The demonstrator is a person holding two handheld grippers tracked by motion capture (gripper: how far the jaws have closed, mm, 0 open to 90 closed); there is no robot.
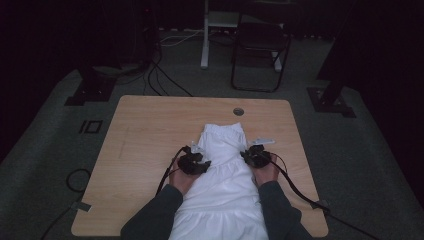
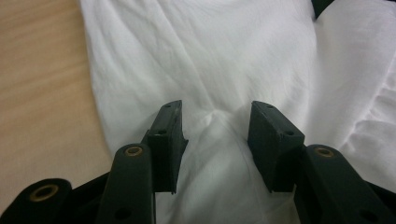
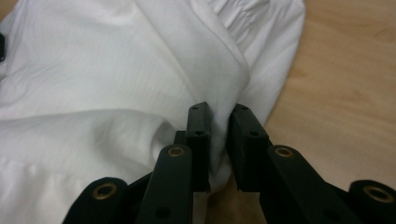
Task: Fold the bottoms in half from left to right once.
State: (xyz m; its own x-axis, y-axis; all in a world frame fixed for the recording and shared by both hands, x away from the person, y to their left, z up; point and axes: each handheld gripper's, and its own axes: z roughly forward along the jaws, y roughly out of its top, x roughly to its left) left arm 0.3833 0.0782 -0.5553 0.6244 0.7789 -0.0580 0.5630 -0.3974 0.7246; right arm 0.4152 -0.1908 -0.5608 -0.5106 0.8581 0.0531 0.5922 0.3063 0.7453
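Your right gripper (image 3: 218,114) pinches a fold at the right edge of the white garment (image 1: 222,175), anchoring it. Your left gripper (image 2: 215,114) stands spread wide over a left-side crease, ready to bite.

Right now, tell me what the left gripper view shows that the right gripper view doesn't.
Left gripper view: the left gripper with jaws standing apart, a small pucker of the white garment between them, not yet pinched.

Right gripper view: the right gripper with jaws closed on a fold at the garment's edge, beside a gathered seam.

Both: the white cloth lying on the wooden table.
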